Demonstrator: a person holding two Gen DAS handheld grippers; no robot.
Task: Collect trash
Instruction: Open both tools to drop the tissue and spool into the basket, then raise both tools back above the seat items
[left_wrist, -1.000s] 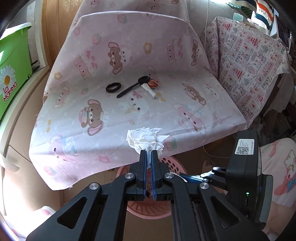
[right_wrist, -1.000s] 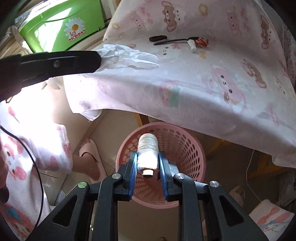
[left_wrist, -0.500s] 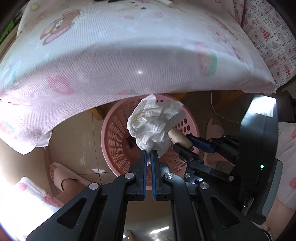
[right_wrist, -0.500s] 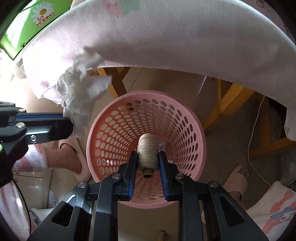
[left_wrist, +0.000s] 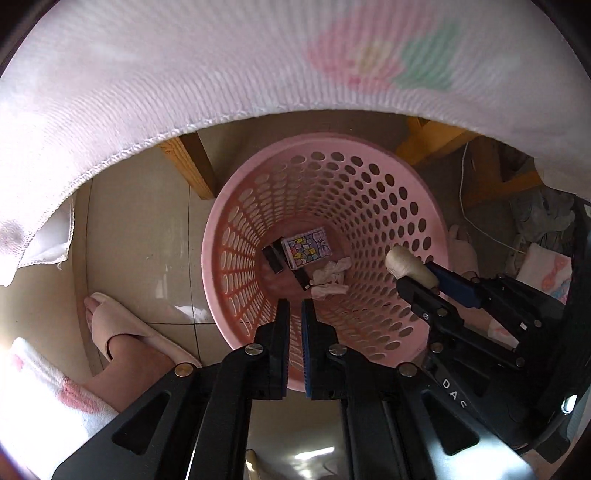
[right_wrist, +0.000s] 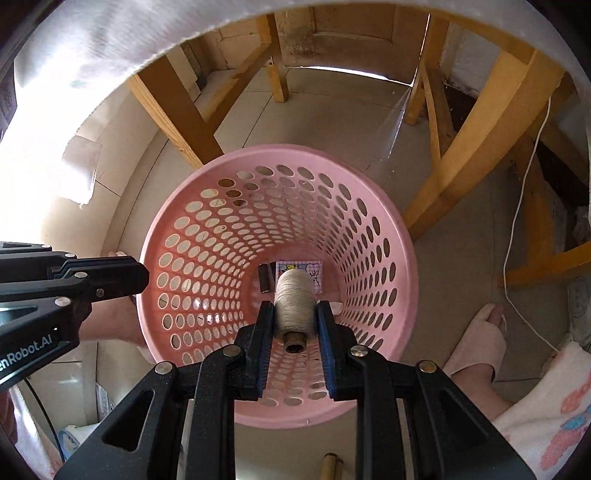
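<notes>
A pink perforated basket (left_wrist: 417, 206) stands on the floor under the table edge; it also shows in the right wrist view (right_wrist: 391, 236). At its bottom lie a crumpled white tissue (left_wrist: 330, 277), a small patterned box (left_wrist: 306, 250) and a dark small object (left_wrist: 272, 258). My left gripper (left_wrist: 294, 308) hangs over the basket's near rim, its jaws slightly apart and empty. My right gripper (right_wrist: 294, 314) is shut on a beige thread spool (right_wrist: 293, 300) above the basket opening; the spool also shows in the left wrist view (left_wrist: 406, 266).
A pink patterned tablecloth (left_wrist: 184, 66) overhangs the basket. Wooden table legs (right_wrist: 177, 110) stand behind it. The person's slippered feet (left_wrist: 122, 332) (right_wrist: 476, 339) are on either side. A white cord (right_wrist: 524, 206) runs along the floor at right.
My left gripper let go of the crumpled tissue, which now lies in the basket. Both grippers moved down over the basket; the right still holds the spool.
</notes>
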